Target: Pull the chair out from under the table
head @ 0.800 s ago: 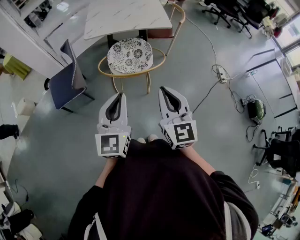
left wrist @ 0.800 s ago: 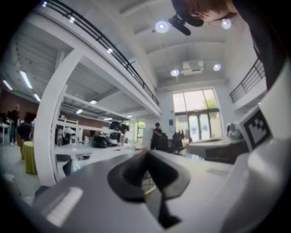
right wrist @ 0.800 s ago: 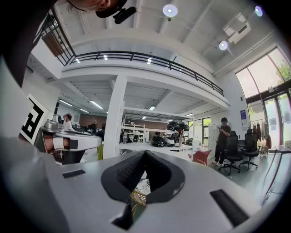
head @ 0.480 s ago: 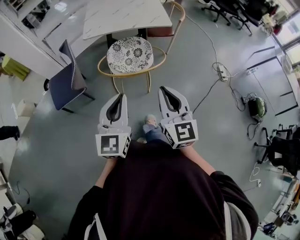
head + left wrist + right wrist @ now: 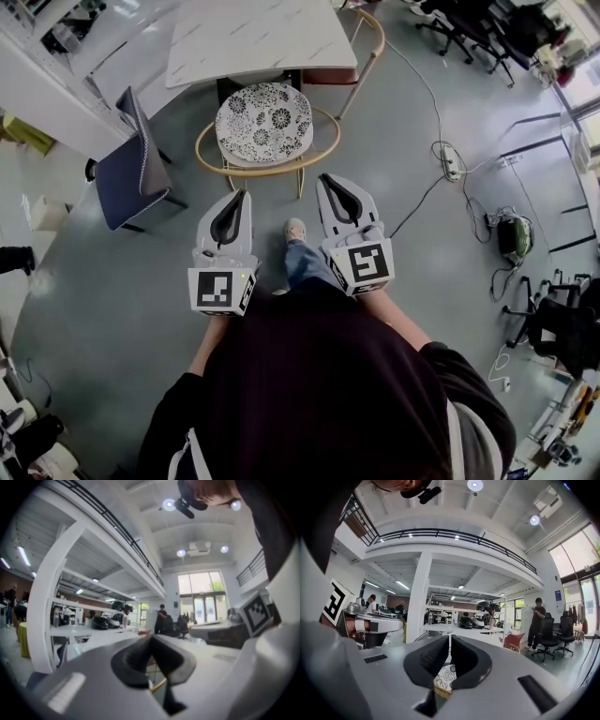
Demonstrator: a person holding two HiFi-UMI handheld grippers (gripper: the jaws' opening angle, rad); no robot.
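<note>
both hands level and side by side, nothing gripped. left gripper (image 5: 238,195): fingers clenched pad to pad, empty. right gripper (image 5: 329,179): same, pads pressed together on air. the tan bentwood chair with a round black-and-white patterned cushion (image 5: 263,122) stands just ahead of the fingertips, roughly centred between the two pairs. its curved back rail is the part nearest them, but it touches neither. the seat's far edge sits at the edge of the white marble-look table (image 5: 251,36), which lies beyond the chair from the fingers. cannot tell how far the seat tucks under. a dark blue padded chair (image 5: 127,173) stands off to the outer side of the left fingers. the person's pale shoe (image 5: 295,229) is between the two grippers, behind the tips. judgement: approach only, no grasp made, no pull begun. left to do: part the fingers, take the back rail, draw the chair toward the body, clear of the table.
</note>
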